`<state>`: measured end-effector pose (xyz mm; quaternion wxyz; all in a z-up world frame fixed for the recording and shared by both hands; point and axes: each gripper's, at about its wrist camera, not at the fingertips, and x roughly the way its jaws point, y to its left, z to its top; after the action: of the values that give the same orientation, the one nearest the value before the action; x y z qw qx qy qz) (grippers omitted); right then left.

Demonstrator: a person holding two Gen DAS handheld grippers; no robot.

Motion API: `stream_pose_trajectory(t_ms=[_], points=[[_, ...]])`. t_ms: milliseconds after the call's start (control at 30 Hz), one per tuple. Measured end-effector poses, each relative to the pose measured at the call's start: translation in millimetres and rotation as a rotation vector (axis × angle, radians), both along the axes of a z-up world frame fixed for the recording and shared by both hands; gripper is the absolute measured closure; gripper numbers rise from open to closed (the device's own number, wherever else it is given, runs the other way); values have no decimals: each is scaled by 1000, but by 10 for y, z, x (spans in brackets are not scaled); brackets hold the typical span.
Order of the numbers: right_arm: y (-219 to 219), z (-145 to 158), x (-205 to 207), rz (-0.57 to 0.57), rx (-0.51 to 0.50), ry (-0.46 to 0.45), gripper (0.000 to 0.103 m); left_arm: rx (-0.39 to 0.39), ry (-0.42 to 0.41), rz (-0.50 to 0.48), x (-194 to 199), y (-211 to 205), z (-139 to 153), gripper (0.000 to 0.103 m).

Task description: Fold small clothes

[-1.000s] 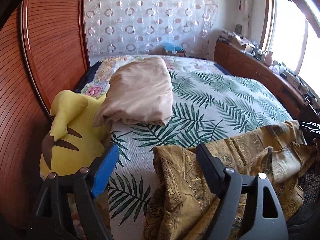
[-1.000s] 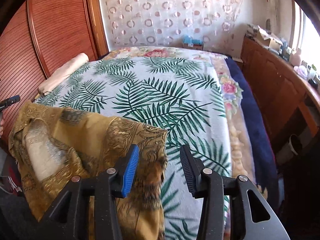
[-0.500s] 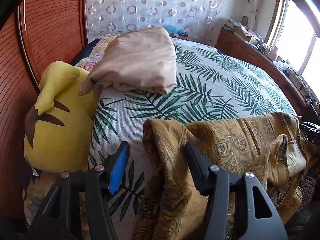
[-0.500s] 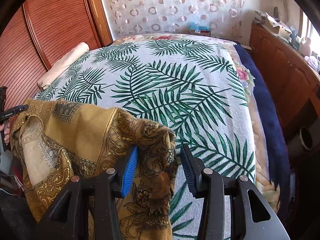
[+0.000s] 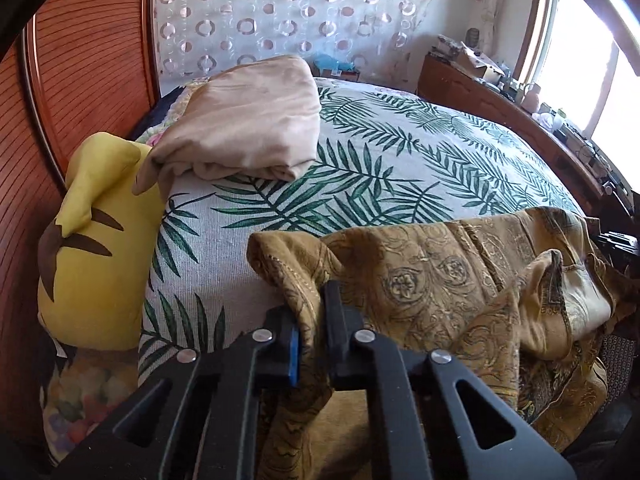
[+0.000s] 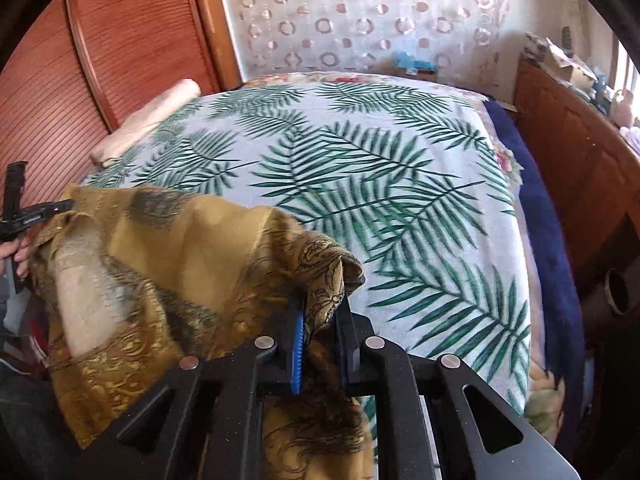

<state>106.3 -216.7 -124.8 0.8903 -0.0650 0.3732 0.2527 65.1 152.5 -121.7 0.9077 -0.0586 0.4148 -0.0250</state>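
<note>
A mustard-gold patterned garment (image 5: 440, 280) lies crumpled along the near edge of the bed; it also shows in the right wrist view (image 6: 168, 264). My left gripper (image 5: 312, 316) is shut on the garment's left corner. My right gripper (image 6: 320, 320) is shut on its right corner. The cloth sags between the two grippers, with a paler inner side showing. The left gripper's tip shows at the far left of the right wrist view (image 6: 36, 216).
The bed has a white cover with green palm leaves (image 5: 400, 168). A folded beige blanket (image 5: 248, 124) and a yellow plush toy (image 5: 92, 248) lie at the bed's left. A wooden wardrobe (image 5: 72, 72) stands left, a wooden counter (image 6: 580, 152) right.
Both grippers moved forward onto the garment's corners and closed on the cloth; they were open half a second ago.
</note>
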Motion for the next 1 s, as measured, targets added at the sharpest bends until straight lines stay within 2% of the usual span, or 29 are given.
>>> stream_pose_trajectory(t_ms=[100,167,333,567,833,933,1000], points=[[5,46,-121,-2,-4,-43,95,-39,-52,-3,-106,-15,144,96],[-58,166,-234,-21,32,-81,96,-59,-119,-15,-229,-44,333,96],[-218,680,-602,-26,112,-219,96,-87,-242,-32,-432,-88,768,97],[-310,1445,-1024,-21,133,-371,97,-150,-439,-59,-653,-90,1478,97],[-422,2491,-1281,-40,93,-588,97,-127,-594,-30,-574,33,2261,97],[-390,2780,-1260,-26,60,-627,97,-107,-637,-31,-492,52,2531,97],[-355,2887,-1180,-44,9,-646,97,-65,-665,-27,-410,37,2658,97]])
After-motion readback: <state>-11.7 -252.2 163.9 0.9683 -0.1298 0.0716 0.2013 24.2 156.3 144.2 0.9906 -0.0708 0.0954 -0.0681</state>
